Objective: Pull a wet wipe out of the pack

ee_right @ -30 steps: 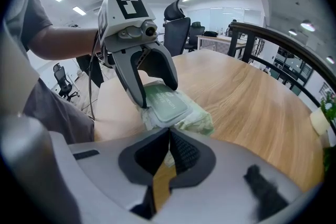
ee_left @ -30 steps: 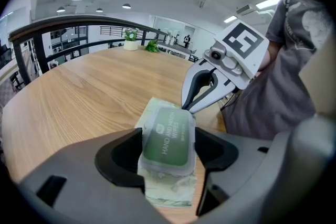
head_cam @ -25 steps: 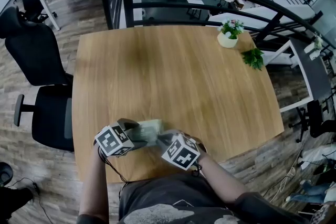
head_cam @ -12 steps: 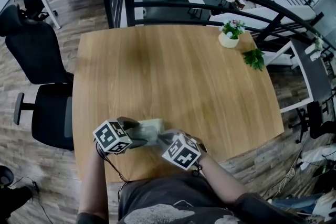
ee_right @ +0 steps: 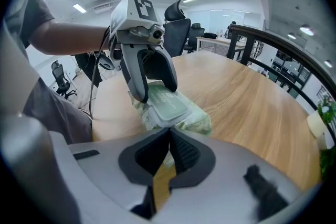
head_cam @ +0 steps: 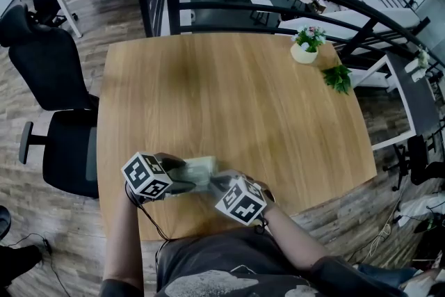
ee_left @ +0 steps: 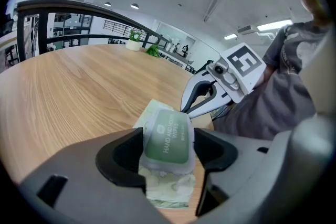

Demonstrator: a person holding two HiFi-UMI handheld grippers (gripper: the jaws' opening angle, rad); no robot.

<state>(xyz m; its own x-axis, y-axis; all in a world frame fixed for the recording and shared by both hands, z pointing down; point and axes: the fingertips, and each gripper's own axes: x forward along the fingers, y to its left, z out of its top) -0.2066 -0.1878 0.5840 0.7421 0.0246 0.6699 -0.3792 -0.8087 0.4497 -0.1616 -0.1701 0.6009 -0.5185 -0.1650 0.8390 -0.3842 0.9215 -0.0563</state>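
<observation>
Left gripper (ee_left: 168,148) has its jaws clamped on the wipe pack (ee_left: 166,134), low over the desk's (head_cam: 229,94) near edge. Right gripper (ee_right: 169,136) jaws are pinched together and look empty, just beside the pack. It's a light, squishy pouch, so I'd go for the stiff lid flap.

Left gripper (head_cam: 182,177) and right gripper (head_cam: 215,184) held close in front of torso, jaws pointed inward at each other, almost tip to tip. Marker cubes facing up. Left forearm (head_cam: 125,240) bare, running nearly straight forward. Right forearm (head_cam: 288,241) angled in from the right, elbow bent. Left jaws clamped on wipe pack (head_cam: 200,169), one on each flank beside the lid. Right jaws closed together, tips at pack's edge. Can't tell if anything is pinched.
</observation>
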